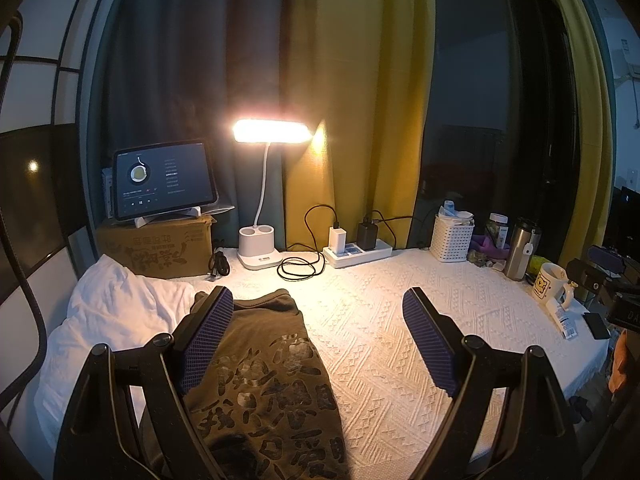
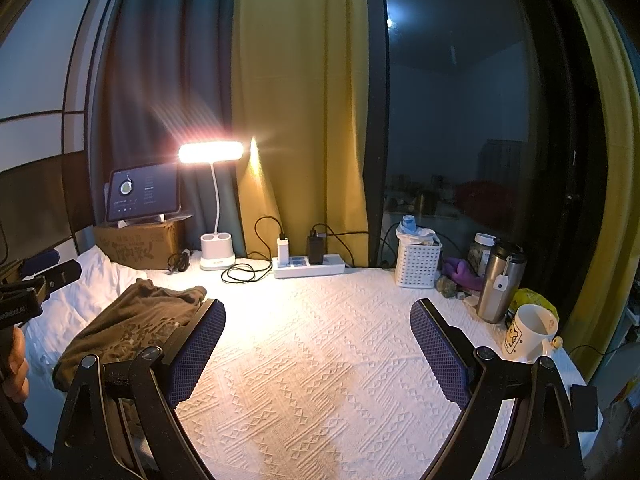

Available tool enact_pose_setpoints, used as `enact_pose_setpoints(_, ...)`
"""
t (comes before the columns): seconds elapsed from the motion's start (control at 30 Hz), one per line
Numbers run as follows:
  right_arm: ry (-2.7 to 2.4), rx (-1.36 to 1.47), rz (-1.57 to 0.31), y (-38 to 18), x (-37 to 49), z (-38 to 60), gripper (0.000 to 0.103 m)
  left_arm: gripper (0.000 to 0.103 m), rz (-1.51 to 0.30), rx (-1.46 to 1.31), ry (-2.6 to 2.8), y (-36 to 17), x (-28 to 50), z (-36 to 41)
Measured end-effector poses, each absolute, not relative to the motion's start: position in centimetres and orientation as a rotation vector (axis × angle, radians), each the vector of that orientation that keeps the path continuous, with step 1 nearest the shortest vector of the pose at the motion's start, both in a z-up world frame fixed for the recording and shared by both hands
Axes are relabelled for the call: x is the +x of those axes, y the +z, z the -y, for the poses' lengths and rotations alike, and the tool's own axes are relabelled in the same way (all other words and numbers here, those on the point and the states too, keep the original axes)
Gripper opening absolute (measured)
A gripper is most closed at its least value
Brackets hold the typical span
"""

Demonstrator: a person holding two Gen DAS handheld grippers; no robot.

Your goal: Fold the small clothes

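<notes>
Both tools hung open over a lamplit desk, the brown garment lying at its left side.

The desk (image 2: 320,360), spread with a white textured cover, ran back to yellow and dark curtains (image 2: 296,120). A white cloth (image 1: 120,308) lay bunched at the far left, and the brown printed garment (image 1: 264,380) rested partly on it and partly on the cover, lying rumpled. The left tool (image 1: 318,340) stood with jaws spread wide, its left finger over the garment, gripping nothing. The right tool (image 2: 318,352) was likewise wide open above bare cover, well to the right of the garment. Along the back stood a cardboard box (image 1: 156,248) bearing a tablet (image 1: 164,180), a lit desk lamp (image 1: 272,132), a power strip (image 1: 356,252), a white basket (image 1: 452,240), a steel flask (image 1: 520,248) and a mug (image 1: 550,284).
</notes>
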State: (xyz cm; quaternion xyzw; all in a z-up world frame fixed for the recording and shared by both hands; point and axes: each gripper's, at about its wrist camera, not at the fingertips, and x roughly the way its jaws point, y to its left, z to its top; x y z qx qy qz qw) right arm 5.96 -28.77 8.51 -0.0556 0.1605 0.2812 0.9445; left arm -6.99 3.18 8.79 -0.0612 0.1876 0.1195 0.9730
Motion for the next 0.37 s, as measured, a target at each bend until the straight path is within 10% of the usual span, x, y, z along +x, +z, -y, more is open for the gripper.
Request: enact_pose_setpoints(0.37, 0.576, -0.116, -0.329, 8.33, 6.02, 28.79, 0.095, 0.086, -0.373, -0.120, 0.238, 8.77, -6.96, -3.21)
